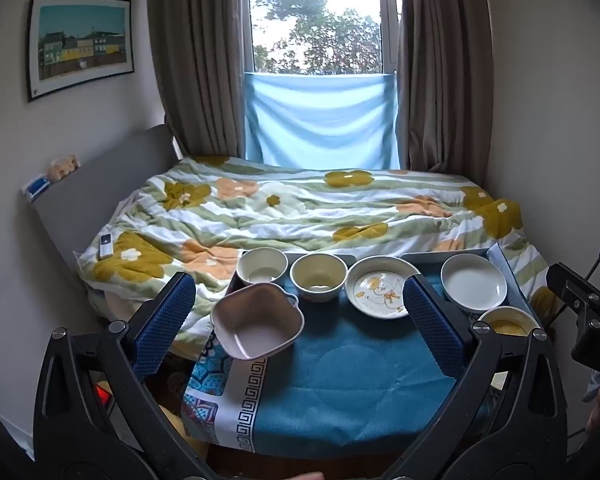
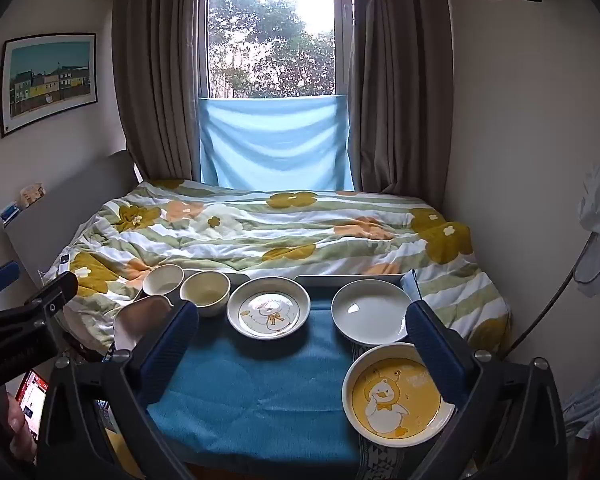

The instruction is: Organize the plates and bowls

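On a blue towel [image 1: 340, 376] [image 2: 252, 392] lie the dishes. A pink square bowl [image 1: 257, 322] [image 2: 140, 318] sits at the near left edge. Behind it stand a white bowl [image 1: 261, 267] [image 2: 163, 279] and a cream bowl [image 1: 318, 277] [image 2: 205, 292]. A duck-print plate [image 1: 382, 293] [image 2: 268, 307] lies in the middle, a plain white plate [image 1: 473, 282] [image 2: 372, 311] to its right, and a yellow duck plate [image 1: 504, 322] [image 2: 396, 396] at the near right. My left gripper [image 1: 300, 320] and right gripper [image 2: 302, 344] both hover open above the towel, holding nothing.
A bed with a floral quilt [image 1: 300, 216] [image 2: 260, 232] lies right behind the towel, with a remote [image 1: 106, 246] on it. A grey headboard [image 1: 100, 184] stands left, curtains and a window at the back. A phone [image 2: 31, 402] glows at lower left.
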{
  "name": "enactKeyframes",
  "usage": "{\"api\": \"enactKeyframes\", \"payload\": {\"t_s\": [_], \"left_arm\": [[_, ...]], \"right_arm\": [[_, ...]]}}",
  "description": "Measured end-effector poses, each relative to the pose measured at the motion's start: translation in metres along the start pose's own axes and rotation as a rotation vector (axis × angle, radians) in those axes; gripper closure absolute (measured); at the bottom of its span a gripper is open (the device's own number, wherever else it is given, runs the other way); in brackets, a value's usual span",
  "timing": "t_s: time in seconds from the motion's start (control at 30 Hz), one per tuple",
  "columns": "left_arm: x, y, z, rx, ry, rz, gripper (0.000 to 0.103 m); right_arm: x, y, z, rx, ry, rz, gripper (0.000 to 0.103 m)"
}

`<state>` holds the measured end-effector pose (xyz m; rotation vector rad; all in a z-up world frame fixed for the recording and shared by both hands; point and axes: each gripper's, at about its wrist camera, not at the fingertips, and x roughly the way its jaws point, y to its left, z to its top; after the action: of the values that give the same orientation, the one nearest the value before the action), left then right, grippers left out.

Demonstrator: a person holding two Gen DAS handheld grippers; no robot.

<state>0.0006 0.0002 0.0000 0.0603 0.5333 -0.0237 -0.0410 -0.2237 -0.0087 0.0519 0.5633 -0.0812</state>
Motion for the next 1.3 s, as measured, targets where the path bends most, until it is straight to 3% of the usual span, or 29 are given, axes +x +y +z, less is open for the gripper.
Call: {"api": "enactKeyframes", "payload": {"t_s": [1.3], "left_arm": [[0.012, -0.001, 0.003, 0.014, 0.001, -0.013, 0.0]], "right_arm": [[0.007, 0.002, -0.001, 0.019, 0.019, -0.016, 0.0]]}}
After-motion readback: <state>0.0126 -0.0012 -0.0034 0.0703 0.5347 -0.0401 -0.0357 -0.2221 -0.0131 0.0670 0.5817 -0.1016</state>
